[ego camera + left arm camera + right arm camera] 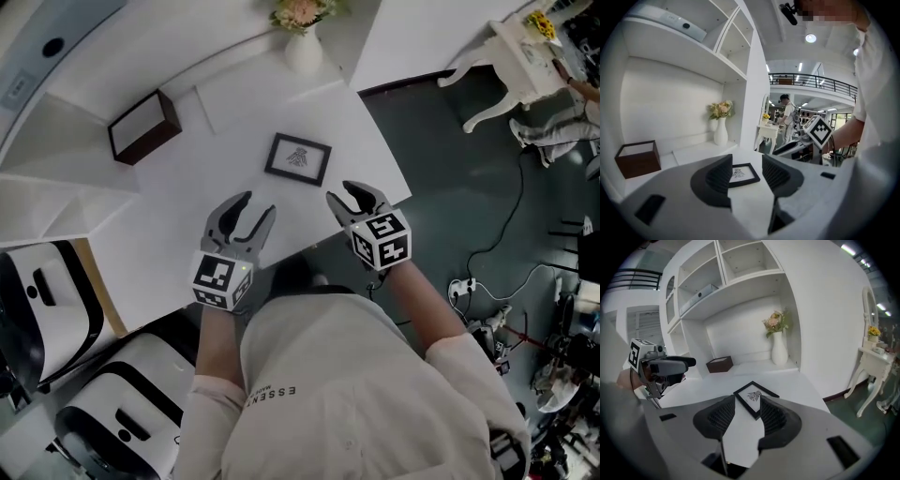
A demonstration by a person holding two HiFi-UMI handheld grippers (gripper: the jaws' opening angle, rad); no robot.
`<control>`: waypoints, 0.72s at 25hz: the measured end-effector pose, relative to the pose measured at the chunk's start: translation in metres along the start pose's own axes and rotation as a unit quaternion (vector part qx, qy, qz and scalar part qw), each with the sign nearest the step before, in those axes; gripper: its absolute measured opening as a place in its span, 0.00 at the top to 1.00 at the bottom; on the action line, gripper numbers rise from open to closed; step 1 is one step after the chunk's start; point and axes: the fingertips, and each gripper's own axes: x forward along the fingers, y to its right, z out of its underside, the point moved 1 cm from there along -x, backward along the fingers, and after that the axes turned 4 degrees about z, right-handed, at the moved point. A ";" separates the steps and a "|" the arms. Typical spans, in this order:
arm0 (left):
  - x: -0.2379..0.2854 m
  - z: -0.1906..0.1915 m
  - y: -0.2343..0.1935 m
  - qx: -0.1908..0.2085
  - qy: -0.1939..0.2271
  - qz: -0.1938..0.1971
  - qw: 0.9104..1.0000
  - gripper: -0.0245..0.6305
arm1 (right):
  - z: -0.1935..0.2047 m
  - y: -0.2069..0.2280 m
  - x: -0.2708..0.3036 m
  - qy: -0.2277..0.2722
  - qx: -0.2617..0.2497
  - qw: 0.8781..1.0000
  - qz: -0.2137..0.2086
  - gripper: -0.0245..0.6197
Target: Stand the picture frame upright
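The picture frame [298, 157] lies flat on the white tabletop [187, 225]. The left gripper [243, 215] and right gripper [352, 199] hover short of it, jaws wide and empty, tilted slightly downward.

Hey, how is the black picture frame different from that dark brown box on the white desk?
The picture frame lies flat, face up; the box stands on its base. The frame is thin, black round a white sheet with a small drawing; the box is deep, dark brown, white inside its rim. The frame lies mid-desk; the box sits further back, to the left. Both are rectangular and rest on the white desk.
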 end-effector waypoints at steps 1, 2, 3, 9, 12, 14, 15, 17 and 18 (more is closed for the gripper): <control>0.005 0.001 -0.006 -0.001 -0.002 0.002 1.000 0.68 | 0.000 0.004 0.011 -0.008 0.006 1.000 0.003 0.69; 0.010 0.003 -0.012 -0.004 -0.003 0.005 1.000 0.68 | 0.002 0.009 0.021 -0.017 0.014 1.000 0.007 0.69; 0.014 0.005 -0.017 -0.008 -0.005 0.008 1.000 0.68 | 0.004 0.013 0.031 -0.027 0.022 0.999 0.011 0.69; 0.038 0.022 -0.042 -0.002 -0.029 0.027 0.999 0.68 | 0.023 0.040 0.084 -0.081 0.068 0.994 0.040 0.69; 0.046 0.024 -0.052 -0.008 -0.029 0.032 0.999 0.68 | 0.030 0.050 0.102 -0.098 0.087 0.990 0.053 0.69; 0.050 0.026 -0.057 -0.015 -0.028 0.033 0.999 0.68 | 0.035 0.055 0.111 -0.107 0.099 0.987 0.060 0.69; 0.051 0.028 -0.059 -0.017 -0.029 0.034 0.999 0.68 | 0.037 0.057 0.115 -0.112 0.105 0.986 0.063 0.69; 0.053 0.030 -0.061 -0.022 -0.032 0.035 0.999 0.68 | 0.042 0.059 0.120 -0.123 0.115 0.983 0.068 0.69; 0.053 0.032 -0.062 -0.023 -0.033 0.035 0.999 0.68 | 0.044 0.060 0.122 -0.129 0.118 0.982 0.069 0.69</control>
